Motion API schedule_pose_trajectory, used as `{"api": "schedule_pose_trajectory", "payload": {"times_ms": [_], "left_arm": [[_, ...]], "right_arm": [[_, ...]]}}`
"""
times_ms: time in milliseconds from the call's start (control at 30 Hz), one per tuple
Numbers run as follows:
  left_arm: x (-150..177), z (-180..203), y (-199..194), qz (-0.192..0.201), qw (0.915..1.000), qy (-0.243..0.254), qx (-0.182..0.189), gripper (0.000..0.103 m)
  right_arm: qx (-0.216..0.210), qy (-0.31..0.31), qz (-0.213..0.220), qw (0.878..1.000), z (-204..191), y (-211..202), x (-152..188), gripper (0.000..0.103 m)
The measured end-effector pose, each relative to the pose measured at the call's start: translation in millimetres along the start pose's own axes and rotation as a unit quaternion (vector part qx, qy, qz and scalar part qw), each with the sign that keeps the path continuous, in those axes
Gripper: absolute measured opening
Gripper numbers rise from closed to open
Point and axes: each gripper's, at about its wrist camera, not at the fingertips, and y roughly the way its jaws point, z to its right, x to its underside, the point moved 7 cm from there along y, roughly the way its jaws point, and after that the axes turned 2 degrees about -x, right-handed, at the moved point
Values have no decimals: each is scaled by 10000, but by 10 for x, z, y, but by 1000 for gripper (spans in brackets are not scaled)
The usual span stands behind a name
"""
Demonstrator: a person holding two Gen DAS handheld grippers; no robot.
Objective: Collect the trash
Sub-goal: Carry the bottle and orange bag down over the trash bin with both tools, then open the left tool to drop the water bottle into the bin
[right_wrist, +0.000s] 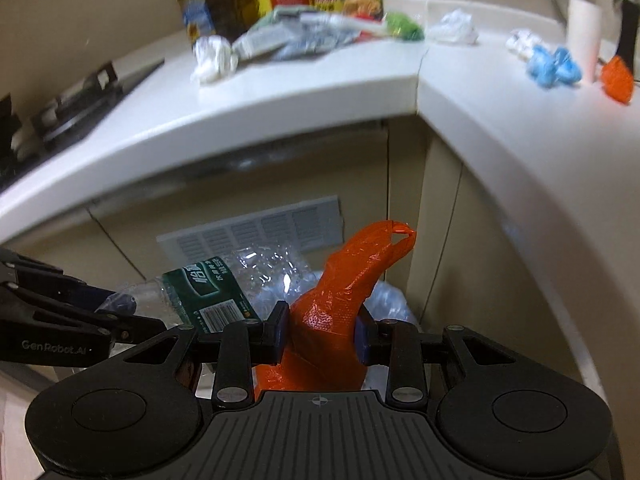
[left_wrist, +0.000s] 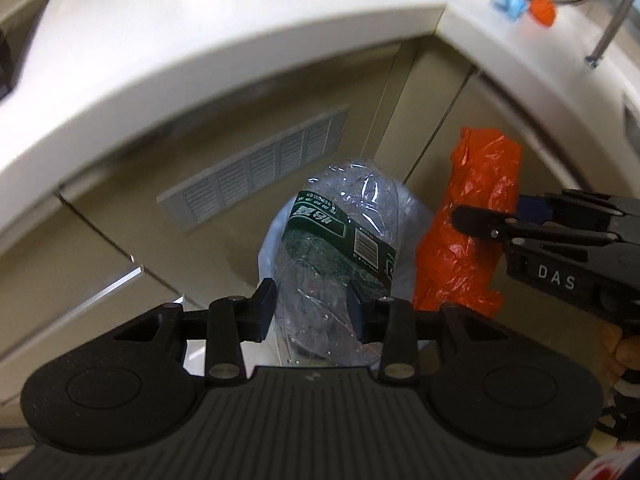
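Presently catalogued, by position relative to each set of tongs:

1. Left gripper (left_wrist: 312, 312): clenched on a crushed clear plastic bottle (left_wrist: 340, 240) with a green label. The pads press its lower body from either side; the bottle projects forward past the fingertips. Held low, in front of the cabinet fronts, probably so it can drop straight down.

2. Right gripper (right_wrist: 322, 332): clenched on a crumpled orange plastic bag (right_wrist: 340, 308). The wad is pinched at its middle, with one twisted end rising ahead of the jaws and the rest bunched behind them. It sits just beside the bottle, to the right of the left tongs.

3. Clear-lined bin (left_wrist: 412, 224): directly beyond and beneath both loads, only its pale crinkled liner showing. Judged the destination, which explains why both grippers tilt downward side by side over it.

4. Vent grille (right_wrist: 256, 232): on the cabinet face, ahead of both tongs, behind the bottle.

5. White countertop (right_wrist: 300, 92): well above and beyond the tongs. It carries uncollected litter: white crumpled paper (right_wrist: 214, 58), a blue wad (right_wrist: 554, 66), a small orange scrap (right_wrist: 618, 80), a green wad (right_wrist: 404, 26), plus flattened wrappers. Food packets and bottles stand at the back; blurred.

6. Stovetop (right_wrist: 76, 100): far left of the right tongs.
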Motion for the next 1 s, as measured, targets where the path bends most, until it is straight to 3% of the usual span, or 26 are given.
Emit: {"api": "schedule_pose_trajectory", "payload": {"times_ms": [333,600,733,1000], "left_arm": [[50,116,568,-741,9967,-143,-301,35],[54,155,919,-1017,9939,-272,-344,35],[37,179,1004,-890,9953,-292,-228,45],[21,177,937,-725,9969,-192,-235,46]], "right_arm": [[-24,-85,-469,9989,218,426,287,33],[-26,-43,-587,9983,313,568,331,33],[-33,-33,-614,9981,322,623,340,33],[-75,-38,-680,9976,313,668,343,33]]}}
